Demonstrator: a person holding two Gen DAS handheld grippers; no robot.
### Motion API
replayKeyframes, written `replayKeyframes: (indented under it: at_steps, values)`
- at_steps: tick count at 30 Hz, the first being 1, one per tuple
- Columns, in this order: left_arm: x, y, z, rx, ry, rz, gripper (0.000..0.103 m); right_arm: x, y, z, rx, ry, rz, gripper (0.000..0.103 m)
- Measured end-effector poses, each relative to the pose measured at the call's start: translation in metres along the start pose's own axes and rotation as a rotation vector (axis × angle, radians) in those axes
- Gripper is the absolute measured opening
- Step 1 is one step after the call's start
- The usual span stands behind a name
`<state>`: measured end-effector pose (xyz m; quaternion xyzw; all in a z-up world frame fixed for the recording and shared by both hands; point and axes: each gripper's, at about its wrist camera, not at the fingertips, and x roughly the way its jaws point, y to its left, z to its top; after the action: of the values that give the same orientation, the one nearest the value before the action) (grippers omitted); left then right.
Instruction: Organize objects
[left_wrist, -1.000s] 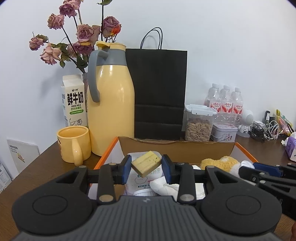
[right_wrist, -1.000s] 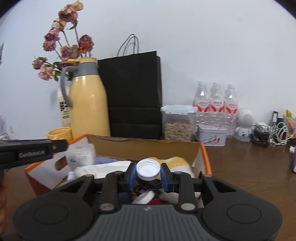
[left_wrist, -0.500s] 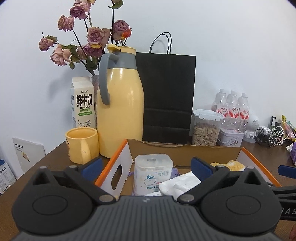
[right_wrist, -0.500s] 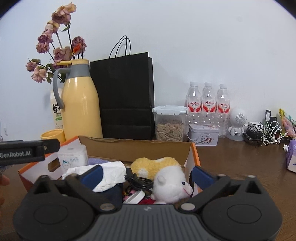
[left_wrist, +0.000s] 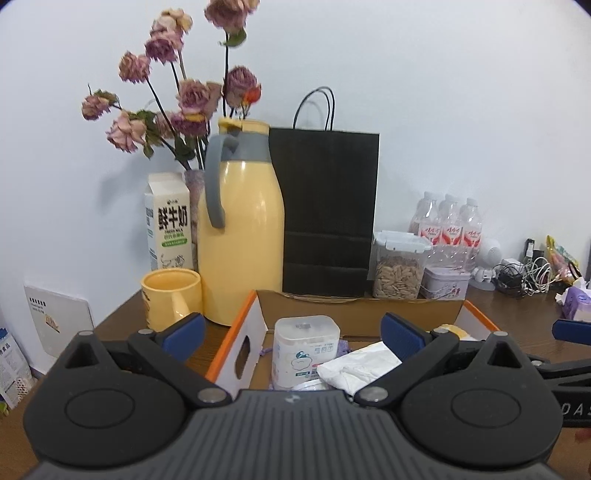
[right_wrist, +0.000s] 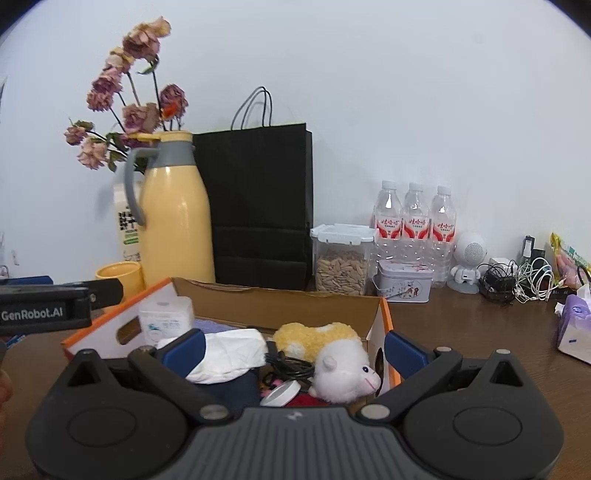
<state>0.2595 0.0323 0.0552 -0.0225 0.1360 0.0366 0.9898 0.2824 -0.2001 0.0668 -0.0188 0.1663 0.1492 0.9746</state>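
A: Both sets of jaws spread wide, nothing between them?
B: Yes. Just ahead of the right gripper (right_wrist: 291, 349), in the cardboard box (right_wrist: 280, 301), lies the plush sheep (right_wrist: 343, 373): soft, light; pinch its body.
A: And the left gripper (left_wrist: 291, 334)?
B: Beyond it stands the white tub (left_wrist: 306, 349): rigid, probably slick; take its sides.
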Motion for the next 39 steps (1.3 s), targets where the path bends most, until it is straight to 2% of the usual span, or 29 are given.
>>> replayKeyframes:
  at_steps: [5, 16, 27, 32, 39]
  values:
    - [-0.034, 0.009, 0.003, 0.027, -0.002, 0.011, 0.103, -0.033, 0.007, 0.003, 0.010, 0.007, -0.006, 0.103]
    - [-0.090, 0.033, -0.012, 0.089, 0.100, 0.032, 0.103, -0.088, 0.029, -0.015, 0.036, 0.108, -0.030, 0.103]
    - [-0.100, 0.044, -0.048, 0.100, 0.243, 0.029, 0.103, -0.097, 0.041, -0.043, 0.065, 0.230, -0.041, 0.103]
    - [-0.106, 0.043, -0.054, 0.104, 0.260, 0.020, 0.103, -0.096, 0.043, -0.049, 0.066, 0.261, -0.038, 0.103]
    - [-0.107, 0.038, -0.055, 0.112, 0.267, 0.009, 0.103, -0.098, 0.043, -0.049, 0.069, 0.260, -0.035, 0.103]
